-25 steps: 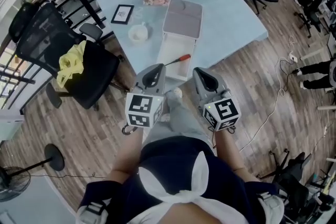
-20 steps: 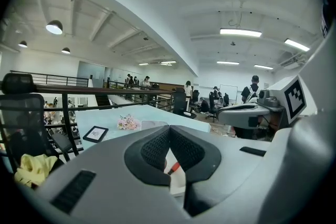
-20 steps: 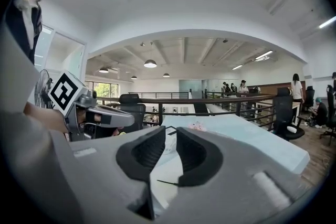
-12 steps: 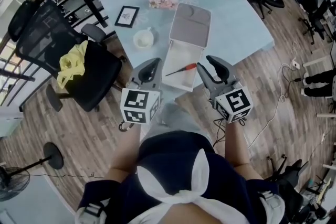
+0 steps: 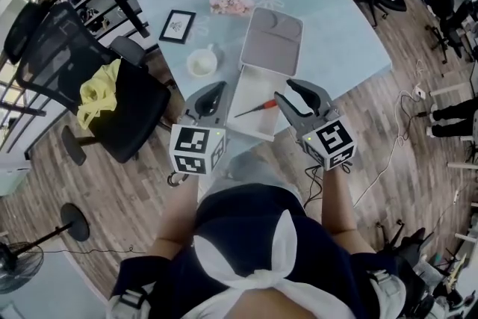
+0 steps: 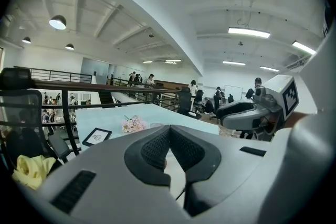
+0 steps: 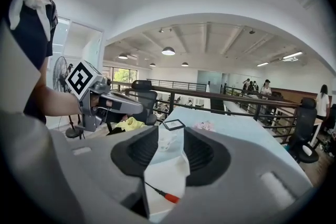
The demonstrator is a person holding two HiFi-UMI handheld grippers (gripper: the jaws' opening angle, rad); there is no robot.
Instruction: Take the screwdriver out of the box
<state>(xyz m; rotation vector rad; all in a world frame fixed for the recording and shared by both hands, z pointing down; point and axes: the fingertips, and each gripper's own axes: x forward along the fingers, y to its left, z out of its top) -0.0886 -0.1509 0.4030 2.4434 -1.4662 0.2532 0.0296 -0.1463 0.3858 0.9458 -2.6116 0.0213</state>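
Observation:
An open white box (image 5: 252,102) lies at the near edge of the pale blue table (image 5: 336,26), its grey lid (image 5: 272,41) folded back. Inside rests the screwdriver (image 5: 257,109), with a thin shaft and a red handle. My left gripper (image 5: 216,90) hovers at the box's left edge with its pads (image 6: 157,147) pressed together, holding nothing. At the box's right edge my right gripper (image 5: 290,92) has just been opening its jaws and stands open with nothing between them. Through its gap (image 7: 170,147) I see the screwdriver (image 7: 164,195) lying below in the box (image 7: 168,173).
On the table beyond the box stand a white cup (image 5: 202,61), a small framed picture (image 5: 177,25) and pink flowers (image 5: 230,1). To the left, a black office chair (image 5: 67,56) carries a yellow cloth (image 5: 97,93). Wooden floor surrounds the table, with cables at right.
Both grippers have moved forward to either side of the box. The right gripper's jaws went from shut to open; the left stayed shut.

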